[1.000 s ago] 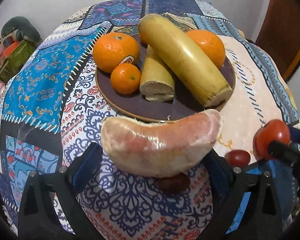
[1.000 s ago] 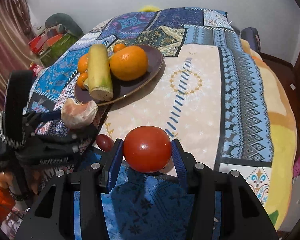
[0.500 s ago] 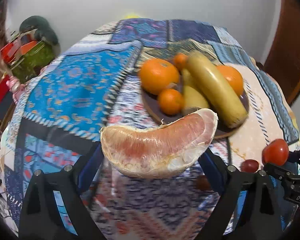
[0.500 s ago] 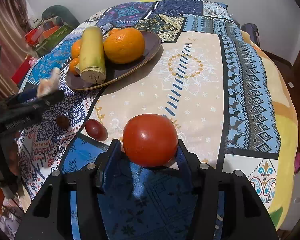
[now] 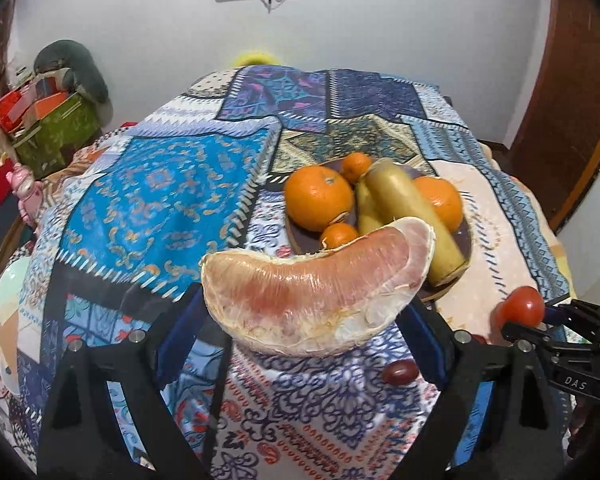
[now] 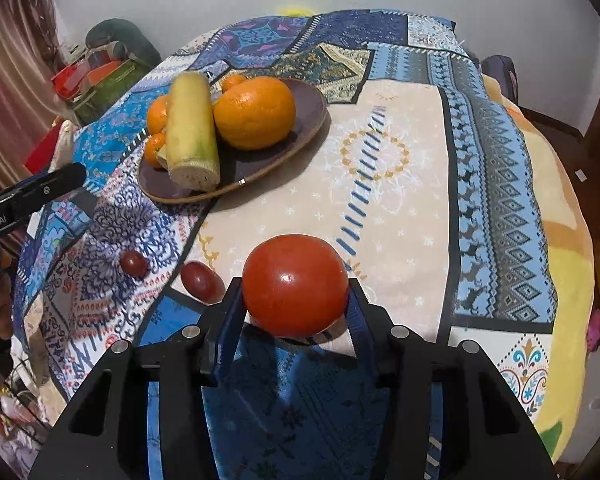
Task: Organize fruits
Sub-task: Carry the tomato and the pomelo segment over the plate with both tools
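Holding a peeled pomelo segment (image 5: 316, 292) crosswise between its two fingers, the left tool (image 5: 312, 320) was pinching that piece in the air above the patterned bedspread (image 5: 156, 200), near the front left of the plate (image 6: 308, 120) and not yet over it. Further right lay the plate itself, a dark, shallow dish resting on the bed. It already carried a large orange (image 5: 319, 202) on its left, a second large orange (image 6: 255, 112) on its right, two small mandarins (image 5: 339, 235) near the front and back, and two pale yellow, cut-ended stalks (image 6: 192, 128) lying one against the other between the oranges. So a good share of the sorting looked done, judging by how full the plate was.

Right of the pomelo, two small dark red fruits (image 6: 202, 280), grapes or little plums by the look of them, lay loose on the bedspread just in front of the plate, touching nothing. Further right again, the right tool (image 6: 296, 292) was clamped on a red tomato (image 6: 295, 284), held above the bedspread and well short of the plate.

What seemed left: setting down the pomelo and the tomato, most likely on the plate, where bare room showed only at the front and right, then fetching the two loose red fruits.
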Available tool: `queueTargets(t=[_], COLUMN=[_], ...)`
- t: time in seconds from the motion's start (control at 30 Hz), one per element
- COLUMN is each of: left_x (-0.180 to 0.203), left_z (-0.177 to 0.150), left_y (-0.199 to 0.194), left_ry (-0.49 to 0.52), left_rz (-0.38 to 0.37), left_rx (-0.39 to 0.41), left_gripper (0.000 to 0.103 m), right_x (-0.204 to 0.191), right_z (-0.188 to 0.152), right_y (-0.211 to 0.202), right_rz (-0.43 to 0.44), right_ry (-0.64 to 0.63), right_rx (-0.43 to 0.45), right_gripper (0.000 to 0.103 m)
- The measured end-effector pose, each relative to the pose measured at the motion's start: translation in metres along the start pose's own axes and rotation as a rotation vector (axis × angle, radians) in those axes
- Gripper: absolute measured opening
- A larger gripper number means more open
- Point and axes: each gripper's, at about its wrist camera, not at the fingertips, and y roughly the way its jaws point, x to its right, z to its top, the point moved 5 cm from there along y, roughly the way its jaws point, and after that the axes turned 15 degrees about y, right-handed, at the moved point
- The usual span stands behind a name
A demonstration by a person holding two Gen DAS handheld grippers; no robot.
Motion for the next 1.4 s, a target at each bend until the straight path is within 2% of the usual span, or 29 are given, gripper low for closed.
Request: queueTargets(t=[0.4,0.6,0.83,0.97,1.2,1.4], left_x=[0.012,0.019,0.023,0.024,0.024,0.022], left_z=[0.039,0.06,0.06,0.061,0.057,0.057], left_y=[0.017,0.037,0.066,0.067,0.063,0.055], left_ry=[0.018,0.039,0.069,0.11,0.149,0.138], left_rz=[-0.097,-0.116,-0.174,-0.161,-0.185,-0.199], left_rx=[0.024,0.024,-0.016,0.007,0.011,0.019], left_gripper=[0.092,0.092,0.097,0.098,0.098,0.099], right_x=[-0.017,-0.031,-0.04,-0.04,-0.043,-0.05], right_z=[0.059,0.086,0.111,0.117,0.124,0.13], right_y=[-0.019,-0.016,0.001,0.006,0.016,0.02], right_rz=[0.04,0.045,0.043,0.048,0.054,0.066], right_ry=[-0.013,-0.044,-0.069,-0.073,-0.08,-0.09], right_rx=[0.116,0.154,0.164,0.162,0.152,0.149], right_gripper=[0.045,0.045,0.045,0.045,0.045,0.045])
